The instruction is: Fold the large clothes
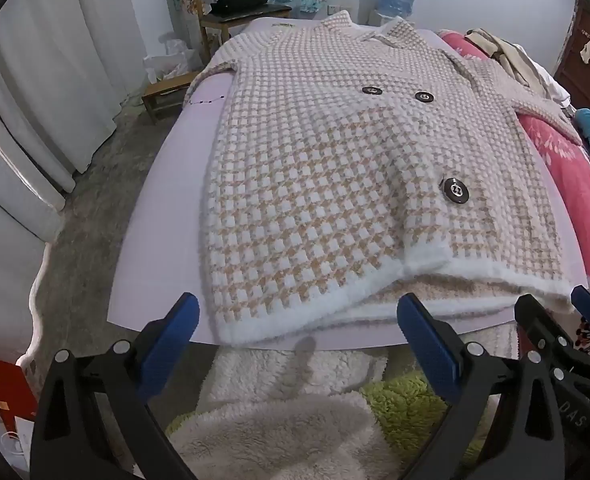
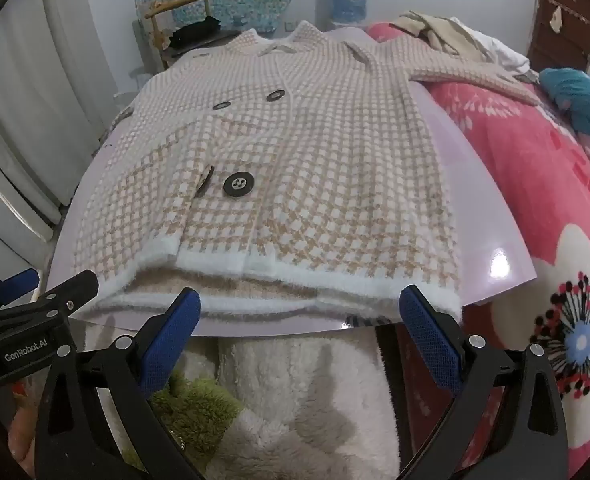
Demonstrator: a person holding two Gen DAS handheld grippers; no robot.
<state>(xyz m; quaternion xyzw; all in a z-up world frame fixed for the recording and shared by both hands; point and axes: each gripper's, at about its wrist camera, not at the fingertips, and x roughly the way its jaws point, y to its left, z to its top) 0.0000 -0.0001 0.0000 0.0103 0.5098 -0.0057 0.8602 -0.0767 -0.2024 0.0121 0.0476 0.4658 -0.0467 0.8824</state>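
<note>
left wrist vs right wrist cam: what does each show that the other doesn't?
Left wrist only: a red paper bag on the floor and a low wooden stool beside the board.
Right wrist only: the big flower print on the pink blanket.
Both: the checked coat flat on the lilac board, and both tongs, left and right, open before its hem.

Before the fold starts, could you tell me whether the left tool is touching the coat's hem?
Apart: the left wrist view shows the left tool open, hem lying beyond its fingertips.
</note>
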